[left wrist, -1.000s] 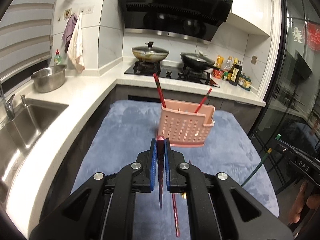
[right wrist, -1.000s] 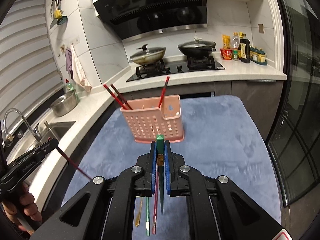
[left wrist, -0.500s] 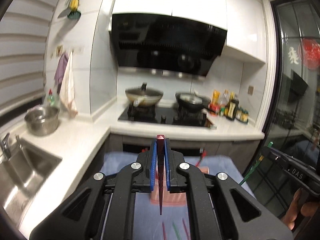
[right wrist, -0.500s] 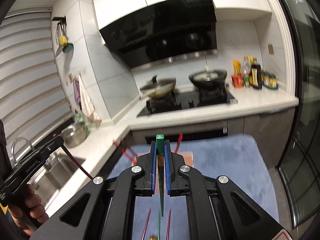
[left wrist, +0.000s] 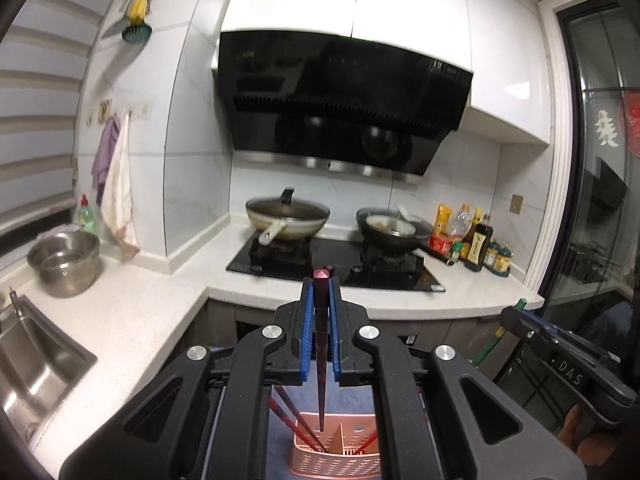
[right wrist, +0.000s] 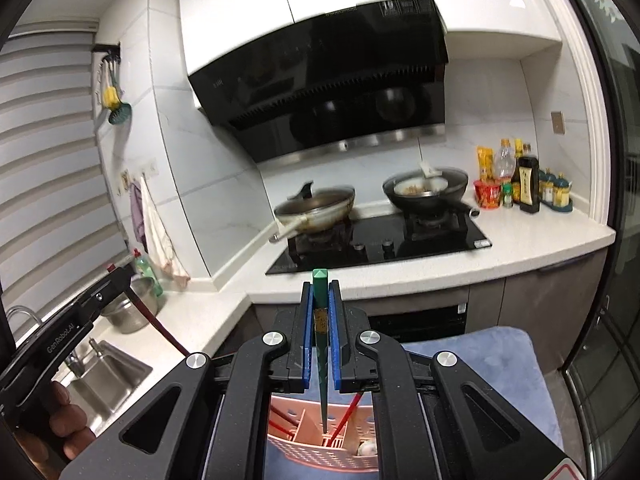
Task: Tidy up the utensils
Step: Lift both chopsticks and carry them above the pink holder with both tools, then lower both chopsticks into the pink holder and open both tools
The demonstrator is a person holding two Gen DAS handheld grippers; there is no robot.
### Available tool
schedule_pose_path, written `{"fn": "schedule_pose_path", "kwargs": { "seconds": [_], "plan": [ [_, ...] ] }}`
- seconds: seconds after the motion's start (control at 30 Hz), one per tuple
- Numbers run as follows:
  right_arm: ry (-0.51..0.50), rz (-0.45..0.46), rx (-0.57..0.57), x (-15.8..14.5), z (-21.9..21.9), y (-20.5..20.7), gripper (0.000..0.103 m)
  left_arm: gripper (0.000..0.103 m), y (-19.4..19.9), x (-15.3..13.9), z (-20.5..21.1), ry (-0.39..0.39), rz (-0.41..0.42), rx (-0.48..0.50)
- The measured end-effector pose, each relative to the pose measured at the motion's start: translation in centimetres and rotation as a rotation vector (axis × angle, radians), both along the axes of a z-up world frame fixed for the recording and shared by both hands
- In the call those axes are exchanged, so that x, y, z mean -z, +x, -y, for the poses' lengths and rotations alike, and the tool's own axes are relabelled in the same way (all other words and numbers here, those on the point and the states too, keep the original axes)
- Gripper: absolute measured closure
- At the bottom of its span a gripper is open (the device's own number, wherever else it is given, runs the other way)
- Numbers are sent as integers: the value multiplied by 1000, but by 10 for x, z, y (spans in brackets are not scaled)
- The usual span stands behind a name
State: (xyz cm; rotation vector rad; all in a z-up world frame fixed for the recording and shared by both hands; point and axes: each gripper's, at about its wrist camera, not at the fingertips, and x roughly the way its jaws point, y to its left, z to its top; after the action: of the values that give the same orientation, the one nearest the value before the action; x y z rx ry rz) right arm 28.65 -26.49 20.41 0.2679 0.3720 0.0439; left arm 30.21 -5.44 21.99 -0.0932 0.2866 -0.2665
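Left gripper (left wrist: pixel 320 304): blue pads closed narrow on a dark red chopstick (left wrist: pixel 321 360). Its long axis runs vertically through the centre of the left wrist frame, square butt end up above the pads, thin tip pointing down into the pink perforated utensil holder (left wrist: pixel 336 456) at the bottom centre. The tip sits above the holder's left compartment; whether it is inside cannot be told. Other red chopsticks (left wrist: pixel 292 416) lean inside the holder, slanting toward the upper left; one more leans the opposite way on the right side.

Right gripper (right wrist: pixel 320 308): pads pinched on a green chopstick (right wrist: pixel 321 364), also vertical in the right wrist frame, butt up, tip down over the holder's (right wrist: pixel 320 452) middle. A small pale round item lies in its right compartment, identity unclear.

The holder stands on a blue-grey mat (right wrist: pixel 480 368) at the lower right of the right wrist frame.

Room: white L-shaped counter (left wrist: pixel 132 312), steel sink (left wrist: pixel 32 364) at lower left, steel pot (left wrist: pixel 64 262), black hob with two pans (left wrist: pixel 286 220), black range hood (left wrist: pixel 340 104) above, condiment bottles (left wrist: pixel 476 240) at right.
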Motion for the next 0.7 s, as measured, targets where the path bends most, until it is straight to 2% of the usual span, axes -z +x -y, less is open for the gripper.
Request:
{"fn": "schedule_pose_path", "kwargs": {
  "seconds": [0.27, 0.53, 0.63, 0.7],
  "plan": [
    [1, -106, -11, 48, -1, 28, 96, 96, 24, 40, 7, 22, -86, 1],
    [-6, -150, -14, 68, 0, 37, 96, 96, 33, 60, 10, 25, -146, -1],
    [-16, -138, -1, 68, 0, 32, 87, 88, 34, 62, 11, 33, -161, -17],
    [-12, -136, -4, 66, 1, 30, 83, 76, 33, 62, 10, 31, -164, -27]
  ]
}}
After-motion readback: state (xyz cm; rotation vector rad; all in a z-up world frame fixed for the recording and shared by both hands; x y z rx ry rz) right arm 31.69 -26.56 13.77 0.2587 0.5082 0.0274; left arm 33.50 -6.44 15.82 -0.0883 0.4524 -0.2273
